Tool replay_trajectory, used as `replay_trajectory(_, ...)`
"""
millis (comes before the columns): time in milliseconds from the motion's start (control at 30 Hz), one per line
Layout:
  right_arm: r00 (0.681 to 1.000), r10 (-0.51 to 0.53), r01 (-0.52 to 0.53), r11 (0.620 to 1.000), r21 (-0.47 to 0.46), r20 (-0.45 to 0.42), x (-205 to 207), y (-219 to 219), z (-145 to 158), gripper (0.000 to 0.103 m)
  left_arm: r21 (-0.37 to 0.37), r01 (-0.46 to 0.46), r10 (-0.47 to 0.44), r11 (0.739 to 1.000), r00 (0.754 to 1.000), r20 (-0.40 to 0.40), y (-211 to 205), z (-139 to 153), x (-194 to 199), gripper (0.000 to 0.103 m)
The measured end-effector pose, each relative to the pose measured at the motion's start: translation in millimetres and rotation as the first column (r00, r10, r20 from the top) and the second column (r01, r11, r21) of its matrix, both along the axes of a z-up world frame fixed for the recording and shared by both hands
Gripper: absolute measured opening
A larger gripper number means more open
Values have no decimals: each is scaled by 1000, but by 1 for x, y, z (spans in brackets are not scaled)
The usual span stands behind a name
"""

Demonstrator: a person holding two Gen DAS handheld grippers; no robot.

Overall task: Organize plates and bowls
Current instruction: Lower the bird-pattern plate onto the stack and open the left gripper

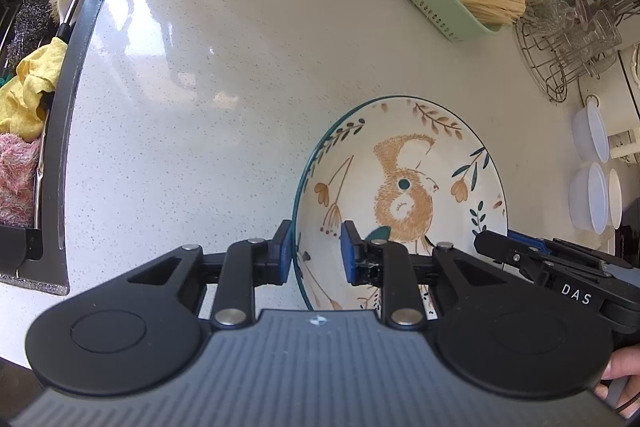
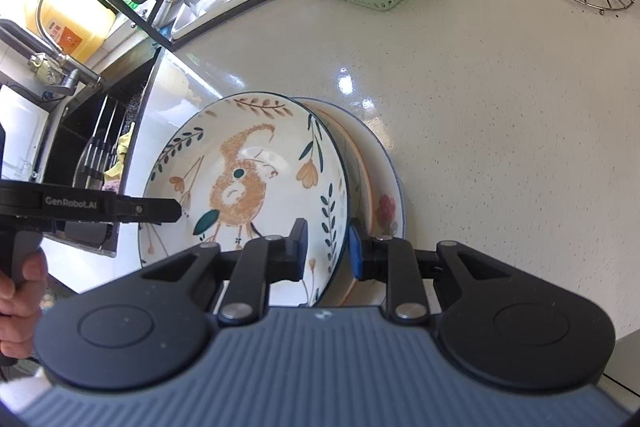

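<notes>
The bird-patterned plate [image 2: 248, 183] sat on top of a stack of dishes [image 2: 380, 187] on the speckled countertop [image 1: 224, 75], beside the sink [image 1: 36, 75]. The left gripper [image 1: 314, 253] straddled the plate's near rim, its blue pads [image 1: 347, 251] standing clear of it, released. The right gripper [image 2: 329, 251] straddled the opposite rim; whether it clamped could not be determined
</notes>
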State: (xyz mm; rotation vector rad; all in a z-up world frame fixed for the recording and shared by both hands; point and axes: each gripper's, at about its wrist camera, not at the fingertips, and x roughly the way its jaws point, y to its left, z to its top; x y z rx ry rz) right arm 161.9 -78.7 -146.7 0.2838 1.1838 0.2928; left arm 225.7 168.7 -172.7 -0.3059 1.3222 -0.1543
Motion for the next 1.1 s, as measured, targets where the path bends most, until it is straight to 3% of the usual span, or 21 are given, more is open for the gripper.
replay_trajectory(133,1000,3,-3,1000,-2,-9,-1,1,1,26,-7,2,-2,1000,1000,1,1,2,-1,27)
replay_trajectory(333,1000,-15,15,999,-34,0,1,2,11,26,-80,-79,80,994,997,8,17,7,-2,27)
replay_trajectory(633,999,-38,38,997,-64,3,1,-4,14,26,-83,-59,61,995,998,23,12,7,-4,27)
replay_trajectory(933,992,24,-7,991,-133,123,-2,7,38,26,-67,-53,59,996,994,90,6,29,-8,27)
replay_trajectory(1100,983,6,14,994,-107,186,-5,5,58,26,-49,-63,70,997,985,161,0,53,-10,27)
